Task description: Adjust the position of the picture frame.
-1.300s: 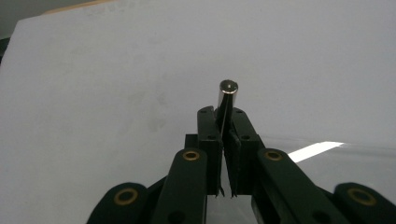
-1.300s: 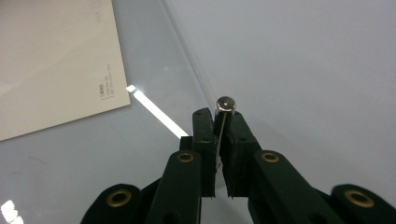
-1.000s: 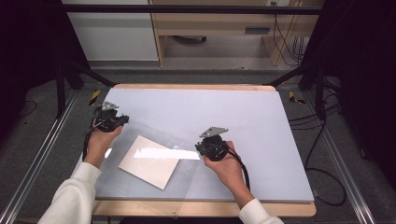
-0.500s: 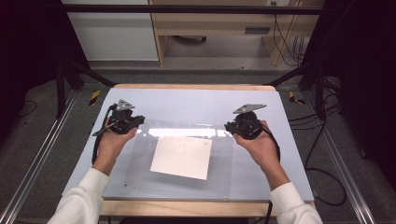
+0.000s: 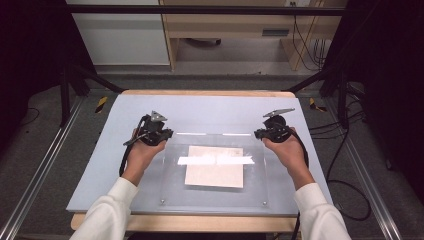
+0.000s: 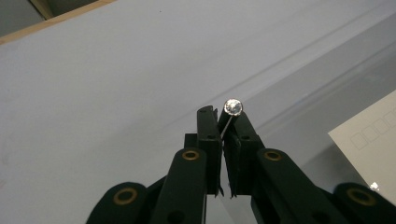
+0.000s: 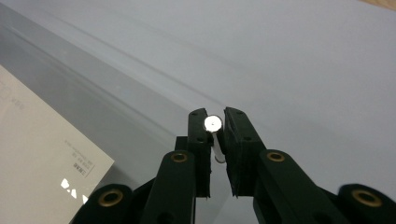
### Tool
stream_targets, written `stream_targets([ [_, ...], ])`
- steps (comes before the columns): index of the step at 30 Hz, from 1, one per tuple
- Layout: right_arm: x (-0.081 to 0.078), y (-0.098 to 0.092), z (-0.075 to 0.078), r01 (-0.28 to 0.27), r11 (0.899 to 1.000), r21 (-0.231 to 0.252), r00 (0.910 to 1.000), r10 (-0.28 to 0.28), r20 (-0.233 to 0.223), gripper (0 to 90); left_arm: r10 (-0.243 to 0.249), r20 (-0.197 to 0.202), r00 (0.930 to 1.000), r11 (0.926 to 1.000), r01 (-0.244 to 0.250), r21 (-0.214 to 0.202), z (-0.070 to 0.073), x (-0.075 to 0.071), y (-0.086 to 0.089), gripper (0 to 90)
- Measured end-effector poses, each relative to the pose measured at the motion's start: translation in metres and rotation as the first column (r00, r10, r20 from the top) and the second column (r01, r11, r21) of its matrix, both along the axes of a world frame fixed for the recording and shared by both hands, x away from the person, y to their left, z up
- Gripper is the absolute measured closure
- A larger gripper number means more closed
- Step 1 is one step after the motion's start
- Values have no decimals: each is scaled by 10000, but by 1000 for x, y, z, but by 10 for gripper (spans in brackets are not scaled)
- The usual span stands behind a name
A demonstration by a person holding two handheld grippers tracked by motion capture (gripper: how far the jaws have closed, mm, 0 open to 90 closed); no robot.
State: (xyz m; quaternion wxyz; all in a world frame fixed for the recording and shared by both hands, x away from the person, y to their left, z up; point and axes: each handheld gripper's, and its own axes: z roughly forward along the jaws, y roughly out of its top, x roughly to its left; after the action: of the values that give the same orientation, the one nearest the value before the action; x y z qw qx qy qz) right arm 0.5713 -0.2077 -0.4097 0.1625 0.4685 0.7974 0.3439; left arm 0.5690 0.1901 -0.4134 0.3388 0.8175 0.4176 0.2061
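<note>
High view: a clear sheet (image 5: 215,200) lies flat on the grey mat (image 5: 210,107) of the table (image 5: 200,93), with a paper (image 5: 215,166) showing in its middle. The left gripper (image 5: 165,133) grips the sheet's far left corner and the right gripper (image 5: 259,133) its far right corner; both hands (image 5: 140,152) come in from the near edge. The sheet's near edge, with a stud (image 5: 161,202) at each corner, lies just inside the mat's near edge. Bare mat runs as a broad band beyond the sheet's far edge and as narrower strips to its left and right. Metal rails (image 5: 40,170) flank the table, with cables (image 5: 345,165) on the floor to the right.

Left gripper view: the fingers (image 6: 208,135) are clenched on a shiny corner stud (image 6: 232,107) and the thin sheet edge below it. The sheet's edge line (image 6: 299,70) runs up to the right; bare mat spreads to the left as far as the wooden table edge (image 6: 51,21). A paper corner (image 6: 369,144) lies at the right.

Right gripper view: the fingers (image 7: 198,130) are clenched on a stud (image 7: 212,123) at the sheet's corner. The sheet's edge (image 7: 93,70) runs off up to the left, the paper (image 7: 37,154) lies at the left under the sheet, and open mat spreads to the right
</note>
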Motion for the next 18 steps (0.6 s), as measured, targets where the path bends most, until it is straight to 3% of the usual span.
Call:
stream_targets([
  [8, 14, 2, -15, 124, 9999, 120, 9993, -119, -363, 813, 191, -155, 9997, 9997, -188, 143, -9, 10, 2, 846],
  [18, 21, 11, -31, 290, 9996, -44, 9989, -291, -354, 826, 471, -398, 9981, 9989, -472, -29, -28, 21, 6, 848],
])
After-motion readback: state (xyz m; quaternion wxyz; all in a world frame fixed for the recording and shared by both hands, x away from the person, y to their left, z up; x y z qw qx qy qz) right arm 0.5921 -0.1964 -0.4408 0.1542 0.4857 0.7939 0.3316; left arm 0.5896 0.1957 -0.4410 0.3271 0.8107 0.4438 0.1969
